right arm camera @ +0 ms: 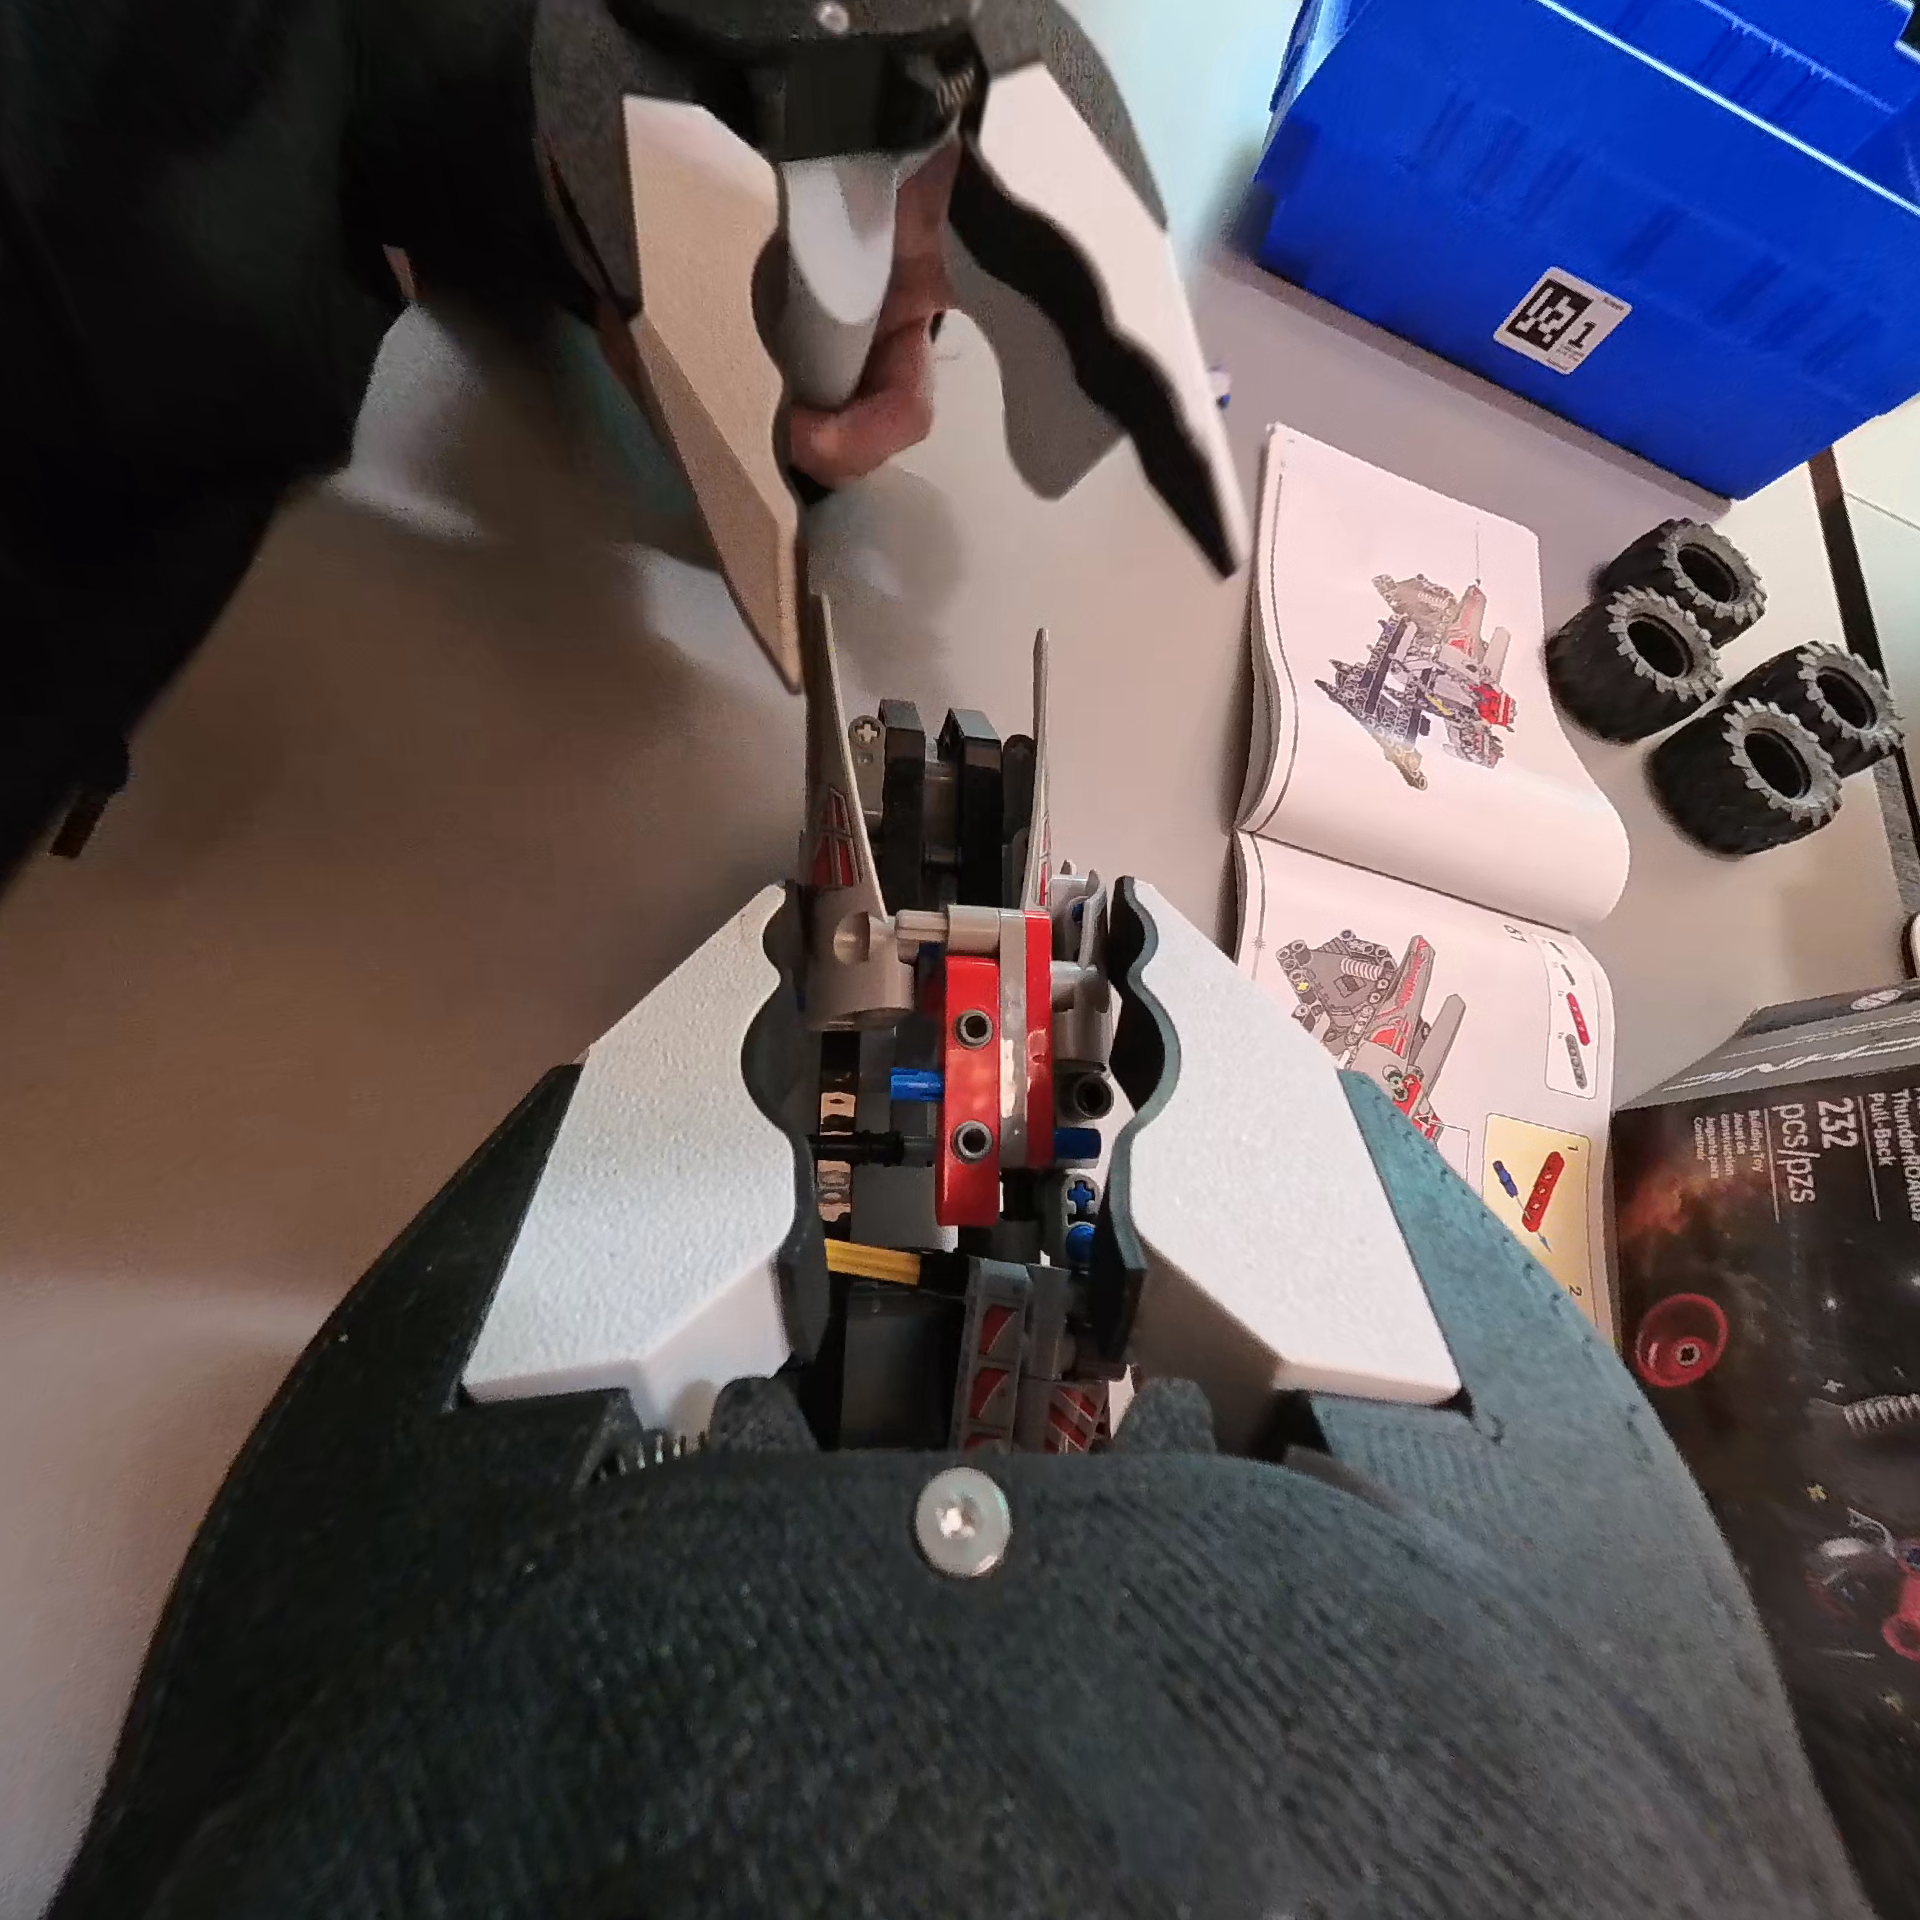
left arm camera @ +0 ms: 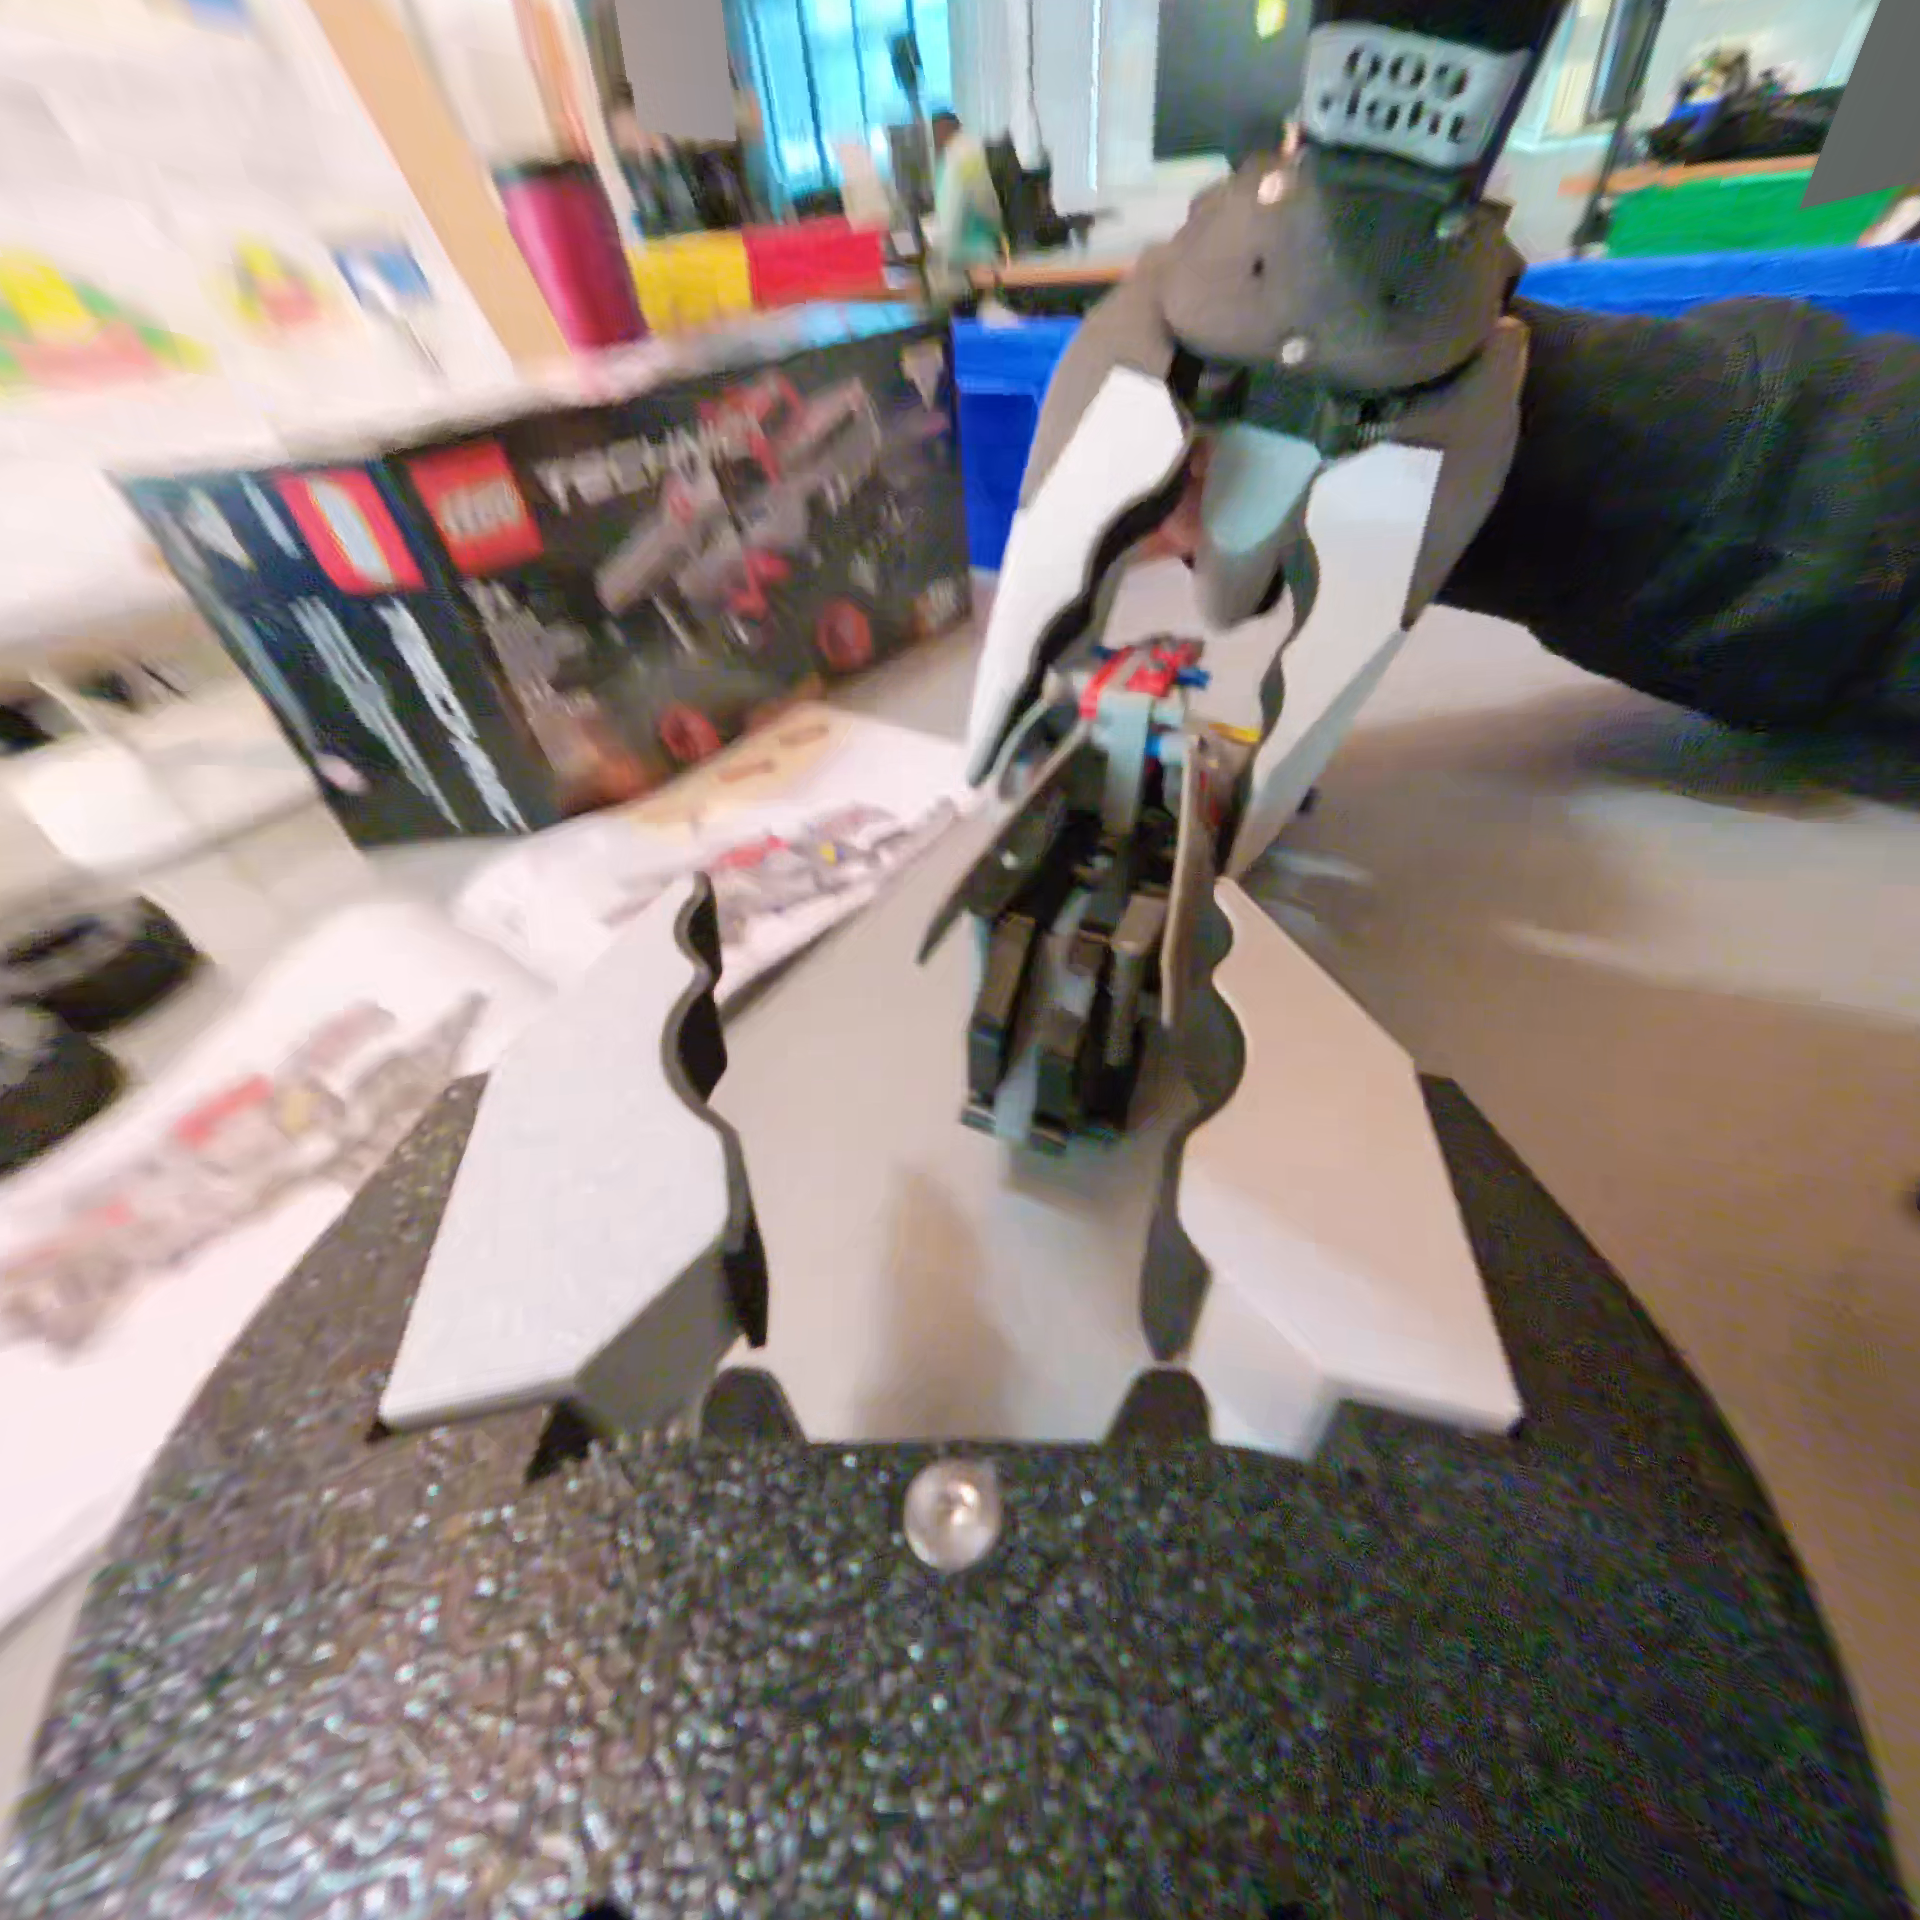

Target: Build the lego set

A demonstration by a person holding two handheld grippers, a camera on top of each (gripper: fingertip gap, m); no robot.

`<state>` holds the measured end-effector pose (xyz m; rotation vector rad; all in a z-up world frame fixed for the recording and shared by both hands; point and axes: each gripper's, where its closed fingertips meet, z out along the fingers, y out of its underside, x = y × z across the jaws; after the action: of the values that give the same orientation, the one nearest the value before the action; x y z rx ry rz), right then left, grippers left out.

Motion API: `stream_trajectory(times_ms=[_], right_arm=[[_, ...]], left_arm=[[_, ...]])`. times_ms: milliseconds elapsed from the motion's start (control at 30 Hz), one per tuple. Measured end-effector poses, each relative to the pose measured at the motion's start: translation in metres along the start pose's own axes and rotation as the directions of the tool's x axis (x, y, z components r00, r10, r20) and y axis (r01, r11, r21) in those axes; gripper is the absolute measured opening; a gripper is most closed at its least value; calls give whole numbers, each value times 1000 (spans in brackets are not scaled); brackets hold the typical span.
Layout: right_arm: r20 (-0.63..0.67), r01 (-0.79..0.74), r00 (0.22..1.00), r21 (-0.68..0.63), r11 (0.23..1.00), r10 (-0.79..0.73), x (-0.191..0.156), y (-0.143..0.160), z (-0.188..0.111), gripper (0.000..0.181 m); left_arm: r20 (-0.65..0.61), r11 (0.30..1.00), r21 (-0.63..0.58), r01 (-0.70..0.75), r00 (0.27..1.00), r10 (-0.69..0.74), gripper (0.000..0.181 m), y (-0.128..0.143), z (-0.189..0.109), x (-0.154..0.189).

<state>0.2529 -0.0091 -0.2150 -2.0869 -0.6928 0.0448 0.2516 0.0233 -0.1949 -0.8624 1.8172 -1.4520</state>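
Observation:
A partly built lego model (right arm camera: pixel 982 1081) of grey, black and red parts with two grey fins is held over the pale table (right arm camera: pixel 416 935). My right gripper (right arm camera: pixel 956 904) is shut on the model's middle. The far end of the model points at my left gripper (right arm camera: pixel 1008 618), which is open, with one fingertip (right arm camera: pixel 784 644) next to a fin. In the left wrist view my left gripper (left arm camera: pixel 966 914) is open and the model's near end (left arm camera: pixel 1060 997) lies between its fingers without being clamped. My right gripper (left arm camera: pixel 1117 810) holds the model from behind.
An open instruction booklet (right arm camera: pixel 1403 727) lies right of the model, with several black tyres (right arm camera: pixel 1745 707) beyond it. The dark lego box (right arm camera: pixel 1787 1351) stands at the right edge, also in the left wrist view (left arm camera: pixel 623 623). A blue bin (right arm camera: pixel 1610 208) sits at the back right.

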Motion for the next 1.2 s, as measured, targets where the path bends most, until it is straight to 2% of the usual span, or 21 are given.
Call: stream_trajectory(times_ms=[100,200,333,433,467,867,1200], right_arm=[[1,-3,1000,4,1000,3,0,0,0,58],[2,-6,1000,5,1000,6,0,0,0,58],[2,-13,1000,8,1000,13,1,0,1,57],[4,-19,1000,14,1000,19,0,0,1,58],[4,-20,1000,15,1000,20,1,-1,1,58],[7,-17,1000,34,999,16,-1,-3,3,57],[0,-28,1000,25,999,28,0,-3,4,58]], left_arm=[[-108,964,-196,179,973,-203,88,26,-1,15],[-131,921,-256,295,933,-335,88,32,4,25],[-118,916,-247,317,928,-353,86,28,17,32],[-94,904,-241,353,919,-384,63,28,22,32],[-86,900,-254,353,919,-385,61,30,23,31],[-22,929,-271,251,963,-267,58,36,22,32],[-40,928,-284,240,964,-261,57,38,23,30]])
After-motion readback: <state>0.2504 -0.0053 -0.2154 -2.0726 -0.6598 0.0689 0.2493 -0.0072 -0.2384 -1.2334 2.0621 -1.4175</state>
